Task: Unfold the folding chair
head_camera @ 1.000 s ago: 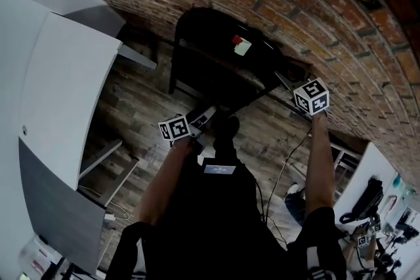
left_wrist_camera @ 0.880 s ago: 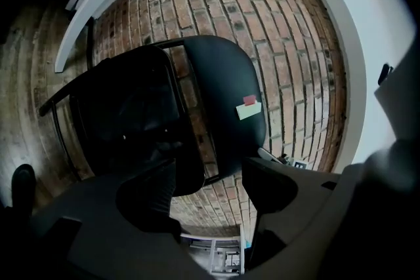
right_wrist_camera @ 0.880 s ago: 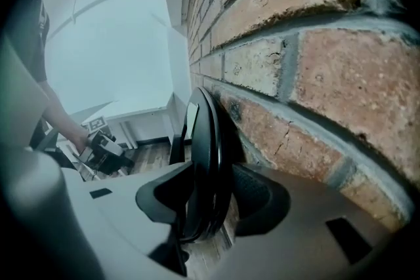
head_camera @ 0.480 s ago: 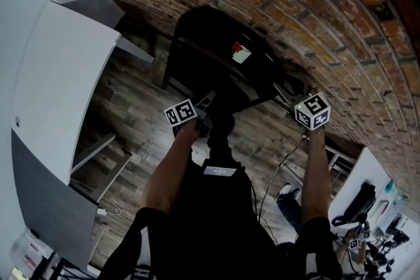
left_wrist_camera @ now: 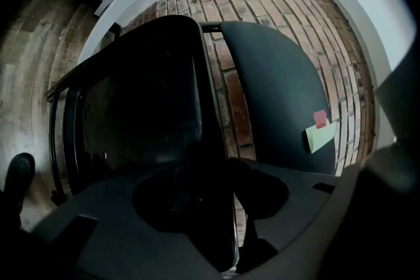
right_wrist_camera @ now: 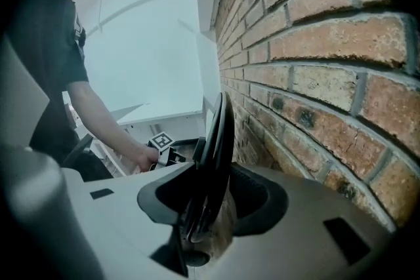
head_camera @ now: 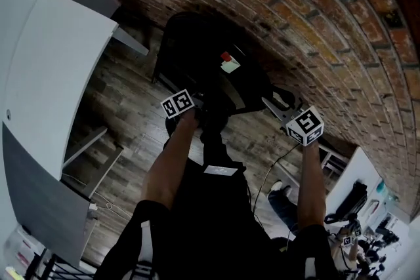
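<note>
With the folding chair [head_camera: 216, 69] leaning folded against the brick wall [head_camera: 315, 23], the grasp looks under way: the jaws of both have just been closing, the left claw [head_camera: 200, 108] half-narrowed round its seat edge, the right claw [head_camera: 272, 103] wide astride its wall-side edge, so next probably comes clamping and swinging the seat off the wall.

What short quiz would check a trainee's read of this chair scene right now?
1. True or false: the folding chair stands beside a brick wall.
2. Which notes are stuck on its backrest? A: red and green. B: blue and yellow. C: two white.
3. What stands between the right gripper's jaws?
Key: 1 true. 2 A. 3 the chair's edge; those jaws have just been closing around it.
</note>
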Demonstrator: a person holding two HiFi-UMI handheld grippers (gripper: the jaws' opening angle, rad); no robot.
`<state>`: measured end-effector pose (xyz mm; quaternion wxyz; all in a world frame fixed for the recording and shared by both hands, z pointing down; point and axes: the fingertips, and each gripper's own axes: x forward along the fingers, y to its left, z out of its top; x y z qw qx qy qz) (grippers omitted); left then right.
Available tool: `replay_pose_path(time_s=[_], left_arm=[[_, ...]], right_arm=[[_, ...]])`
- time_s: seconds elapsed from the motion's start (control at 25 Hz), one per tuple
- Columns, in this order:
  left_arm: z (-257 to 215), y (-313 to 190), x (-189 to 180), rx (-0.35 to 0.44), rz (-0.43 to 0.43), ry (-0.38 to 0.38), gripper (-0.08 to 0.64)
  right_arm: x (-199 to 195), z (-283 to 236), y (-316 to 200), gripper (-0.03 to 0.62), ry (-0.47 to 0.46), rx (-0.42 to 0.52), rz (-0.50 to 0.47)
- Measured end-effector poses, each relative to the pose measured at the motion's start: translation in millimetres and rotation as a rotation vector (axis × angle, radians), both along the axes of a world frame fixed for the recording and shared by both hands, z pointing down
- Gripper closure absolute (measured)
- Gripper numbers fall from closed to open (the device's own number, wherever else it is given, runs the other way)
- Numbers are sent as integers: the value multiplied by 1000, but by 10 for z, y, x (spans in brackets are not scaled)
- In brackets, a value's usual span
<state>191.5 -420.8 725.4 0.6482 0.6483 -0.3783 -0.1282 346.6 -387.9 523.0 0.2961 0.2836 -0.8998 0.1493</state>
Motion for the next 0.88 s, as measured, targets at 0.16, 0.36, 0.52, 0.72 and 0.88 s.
replay_pose_path(time_s=[0.16, 0.36, 0.52, 0.72, 0.88], left_arm=[[-9, 102, -31, -13, 36, 18, 383], [-44, 292, -165, -27, -56, 98, 424], [-79, 487, -377, -3, -102, 153, 433], [-136, 700, -671, 40, -82, 190, 436], [-189, 825, -799, 58, -69, 212, 434]], right_arm=[[-43, 17, 153, 426, 13, -19, -6], [-192, 18, 416, 425, 19, -45, -29], [-464, -36, 683, 425, -3, -68, -74], [-868, -186, 876, 425, -78, -90, -91], [-1230, -363, 701, 423, -126, -110, -81]])
